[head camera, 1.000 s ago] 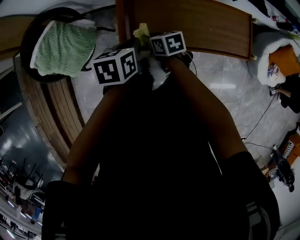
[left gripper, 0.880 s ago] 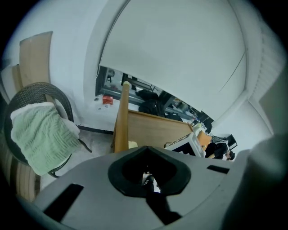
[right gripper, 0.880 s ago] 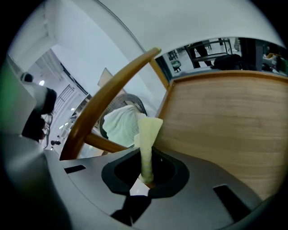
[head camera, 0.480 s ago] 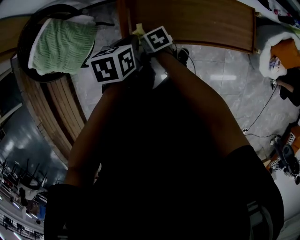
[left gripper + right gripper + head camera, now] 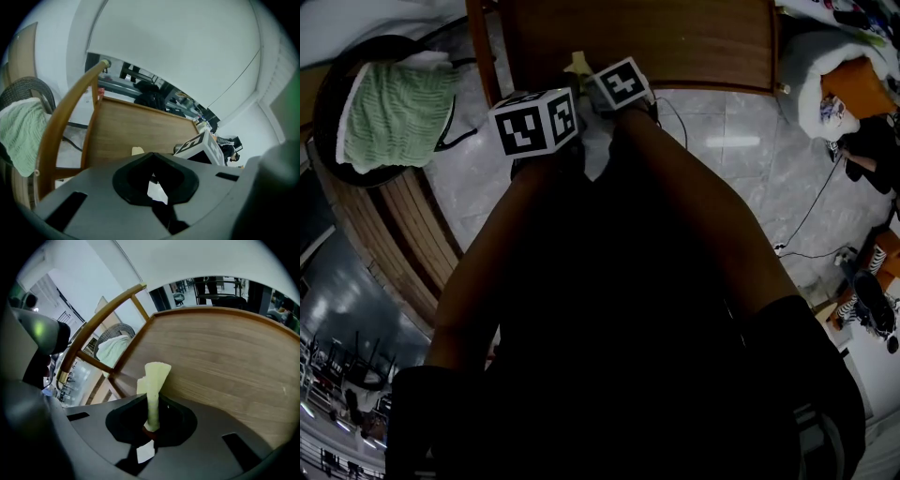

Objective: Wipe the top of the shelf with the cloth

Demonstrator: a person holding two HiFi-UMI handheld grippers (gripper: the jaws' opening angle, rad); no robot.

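The wooden shelf top (image 5: 656, 37) lies just ahead of both grippers. My right gripper (image 5: 151, 425) is shut on a pale yellow cloth (image 5: 154, 378), which sticks up from the jaws over the shelf top (image 5: 225, 357). In the head view the cloth (image 5: 577, 64) peeks out at the shelf's near edge, beside the right marker cube (image 5: 621, 84). The left marker cube (image 5: 534, 122) is close by on the left. My left gripper (image 5: 152, 161) has its jaws together with nothing in them, and it faces the shelf (image 5: 136, 129) and the cloth tip (image 5: 137, 151).
A green towel (image 5: 389, 108) lies in a dark round basket (image 5: 337, 84) at the left, next to curved wooden slats (image 5: 422, 234). A curved wooden rail (image 5: 65, 112) rises left of the shelf. Cables (image 5: 806, 216) cross the tiled floor at the right, near a person sitting (image 5: 862, 150).
The head view has turned, so the shelf now sits more squarely ahead and the basket has slid left. Both grippers stay at the shelf's near edge, and the cloth is still held.
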